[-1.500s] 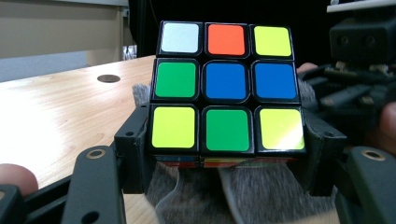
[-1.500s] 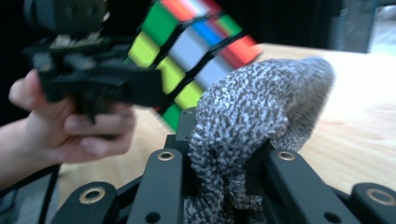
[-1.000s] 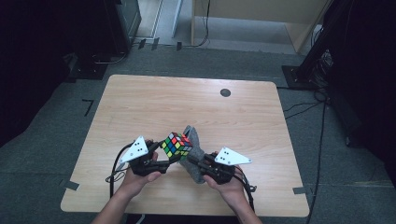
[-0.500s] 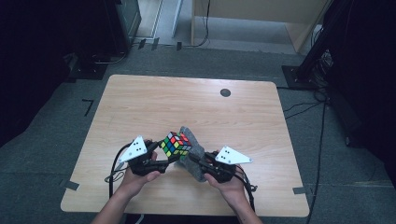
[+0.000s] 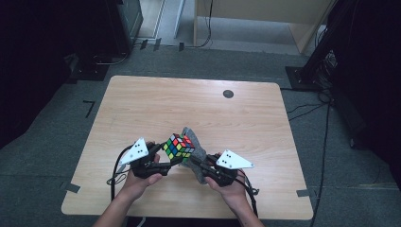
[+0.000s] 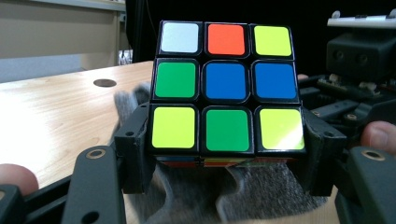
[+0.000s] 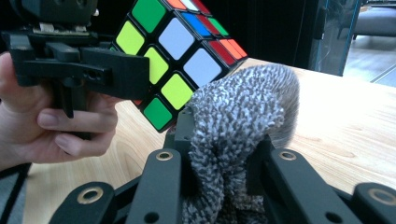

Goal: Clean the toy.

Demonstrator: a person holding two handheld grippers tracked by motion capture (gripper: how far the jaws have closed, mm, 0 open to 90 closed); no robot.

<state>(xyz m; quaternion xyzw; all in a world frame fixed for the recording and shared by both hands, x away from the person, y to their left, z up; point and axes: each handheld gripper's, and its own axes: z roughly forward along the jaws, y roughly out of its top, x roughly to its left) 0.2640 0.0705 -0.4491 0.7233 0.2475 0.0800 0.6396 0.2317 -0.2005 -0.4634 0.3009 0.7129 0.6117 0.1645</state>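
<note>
The wooden bench (image 5: 142, 109) carries nothing else near the work, which goes on above its near edge, between the person's two hands. The puzzle cube (image 5: 178, 146) is held clear of the bench top, tilted on a corner in the high view, with the left gripper (image 5: 163, 158) clamped on it: in the left gripper view its two black jaws press on opposite sides of the bottom layer, leaving the upper two layers free. The cube looks light, rigid and smooth-faced, so it should bear a firm squeeze on flat opposite faces, but its layers can turn, and a hold across one layer only may let the rest twist under a sideways push; glossy stickers could also slip against hard plastic. Just beside the cube, touching its lower right side, is the grey cloth (image 5: 195, 153), soft, nubbly and limp, best pinched in a bunched fold. The right gripper (image 7: 219, 154) holds it exactly so, jaws drawn close with a thick wad of cloth between them, the free end bulging out ahead toward the cube's white and green squares (image 7: 175, 46).
</note>
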